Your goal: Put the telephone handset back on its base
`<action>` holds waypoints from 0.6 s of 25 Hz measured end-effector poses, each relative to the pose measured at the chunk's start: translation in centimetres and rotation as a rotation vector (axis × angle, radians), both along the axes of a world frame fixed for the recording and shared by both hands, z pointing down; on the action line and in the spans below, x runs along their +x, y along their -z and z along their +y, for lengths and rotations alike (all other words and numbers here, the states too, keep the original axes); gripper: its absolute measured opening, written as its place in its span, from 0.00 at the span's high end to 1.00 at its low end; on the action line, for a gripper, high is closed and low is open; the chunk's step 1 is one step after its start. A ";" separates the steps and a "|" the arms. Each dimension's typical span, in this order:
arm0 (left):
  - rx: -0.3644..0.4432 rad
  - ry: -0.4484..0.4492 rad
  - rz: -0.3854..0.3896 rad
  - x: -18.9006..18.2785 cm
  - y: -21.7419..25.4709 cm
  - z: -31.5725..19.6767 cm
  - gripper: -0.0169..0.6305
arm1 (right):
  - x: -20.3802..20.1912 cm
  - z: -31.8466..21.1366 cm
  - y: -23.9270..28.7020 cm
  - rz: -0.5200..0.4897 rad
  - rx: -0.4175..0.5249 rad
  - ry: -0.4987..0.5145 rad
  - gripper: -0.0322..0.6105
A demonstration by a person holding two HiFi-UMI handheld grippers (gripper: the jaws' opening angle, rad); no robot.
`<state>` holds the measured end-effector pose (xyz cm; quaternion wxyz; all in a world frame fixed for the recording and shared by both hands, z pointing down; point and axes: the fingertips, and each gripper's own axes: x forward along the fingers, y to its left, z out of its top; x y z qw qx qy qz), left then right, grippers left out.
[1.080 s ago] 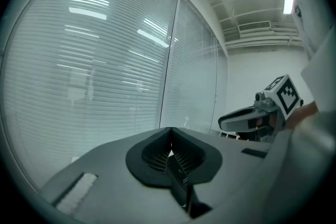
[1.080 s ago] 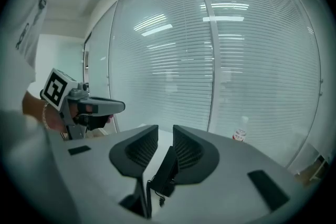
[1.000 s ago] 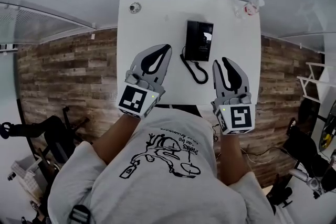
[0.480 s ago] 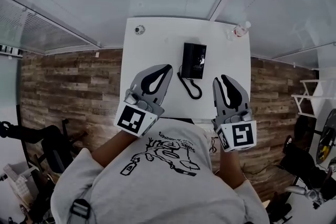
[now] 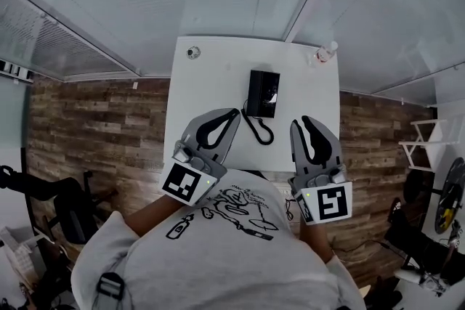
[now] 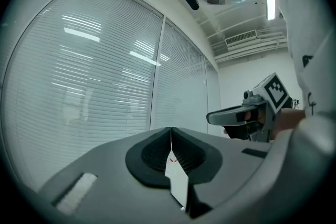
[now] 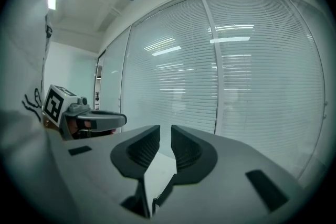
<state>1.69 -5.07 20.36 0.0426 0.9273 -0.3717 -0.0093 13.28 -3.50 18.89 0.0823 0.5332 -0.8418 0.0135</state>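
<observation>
The black telephone [image 5: 264, 93] sits on the white table [image 5: 211, 83]; its handset seems to lie on the base, though it is too small to be sure. A coiled cord [image 5: 259, 130] loops out from the telephone's near edge. The left gripper [image 5: 234, 113] hangs near-left of the telephone, apart from it, jaws clenched together on nothing. The right gripper [image 5: 302, 123] hangs near-right of the telephone, also clear of it, jaws drawn in to a bare slit, empty. Neither touches the cord. A small bottle [image 5: 325, 52] stands far-right of the telephone
</observation>
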 end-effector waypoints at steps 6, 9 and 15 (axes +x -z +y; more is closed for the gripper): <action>-0.008 -0.008 -0.010 0.9 -0.1 0.8 0.97 | 0.2 0.6 0.3 0.008 0.007 0.009 0.87; -0.004 -0.006 -0.005 1.3 -0.1 1.0 0.97 | 0.4 0.7 0.2 0.004 0.007 0.013 0.87; -0.006 0.001 -0.010 1.8 -0.1 1.9 0.97 | 0.9 1.5 0.4 0.000 0.013 0.018 0.87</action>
